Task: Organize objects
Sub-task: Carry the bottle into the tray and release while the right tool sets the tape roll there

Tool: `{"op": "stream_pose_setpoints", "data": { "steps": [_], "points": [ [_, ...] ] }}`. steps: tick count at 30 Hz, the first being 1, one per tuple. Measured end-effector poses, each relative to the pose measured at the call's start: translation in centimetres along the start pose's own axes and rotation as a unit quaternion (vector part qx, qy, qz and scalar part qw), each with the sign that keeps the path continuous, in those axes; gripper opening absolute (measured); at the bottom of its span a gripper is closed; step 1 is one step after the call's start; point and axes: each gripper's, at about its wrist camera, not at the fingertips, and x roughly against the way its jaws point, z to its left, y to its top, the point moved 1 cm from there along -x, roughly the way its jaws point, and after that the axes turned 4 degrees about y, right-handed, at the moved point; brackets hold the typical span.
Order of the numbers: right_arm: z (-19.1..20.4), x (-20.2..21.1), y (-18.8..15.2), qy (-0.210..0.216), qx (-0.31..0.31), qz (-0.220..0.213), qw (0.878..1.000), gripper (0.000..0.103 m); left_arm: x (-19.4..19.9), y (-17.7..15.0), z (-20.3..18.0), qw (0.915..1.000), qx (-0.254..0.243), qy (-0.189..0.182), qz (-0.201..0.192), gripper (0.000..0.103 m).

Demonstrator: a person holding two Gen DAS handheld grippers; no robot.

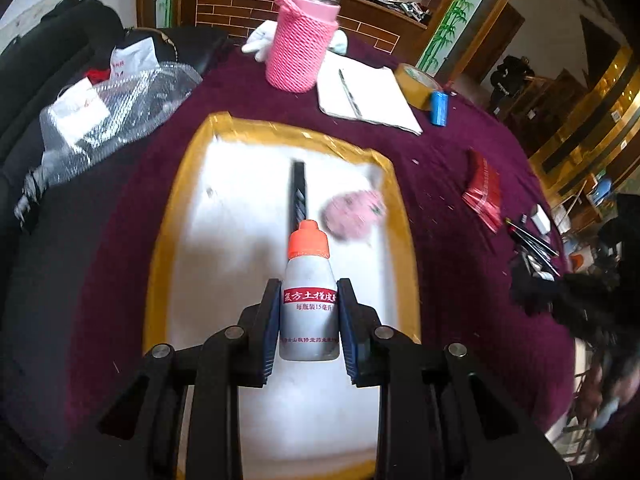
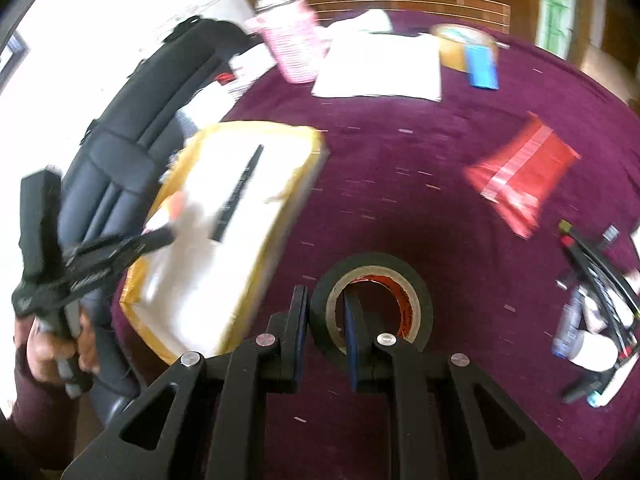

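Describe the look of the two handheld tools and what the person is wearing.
Each tool, left tool and right tool, is a black plastic linkage frame with round silver pivot pins and flat dark-blue finger pads. No cables show. The person's left hand comes out of a maroon sleeve.

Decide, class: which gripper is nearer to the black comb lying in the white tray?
Left. The left gripper, clamping a small bottle, hangs just short of the black comb. The right gripper, holding black tape, is beside the tray.
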Motion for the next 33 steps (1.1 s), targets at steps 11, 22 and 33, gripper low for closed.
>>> {"op": "stream_pose_setpoints", "data": {
  "steps": [11,22,33],
  "points": [
    [8.6,-6.9,3.4,0.014,0.061,0.022,0.998,0.015,-6.7,4.5,2.6,0.9982,-0.029,0.035,0.040,0.025],
    [9.6,-12.1,4.7,0.010,0.071,0.059,0.996,0.015,-8.3,6.9,3.5,0.9986,-0.023,0.023,0.041,0.027],
    [7.7,-14.9,5.9,-0.036,0.072,0.068,0.994,0.015,-6.2,6.9,4.5,0.9972,0.043,-0.032,0.053,0.044]
  ]
}}
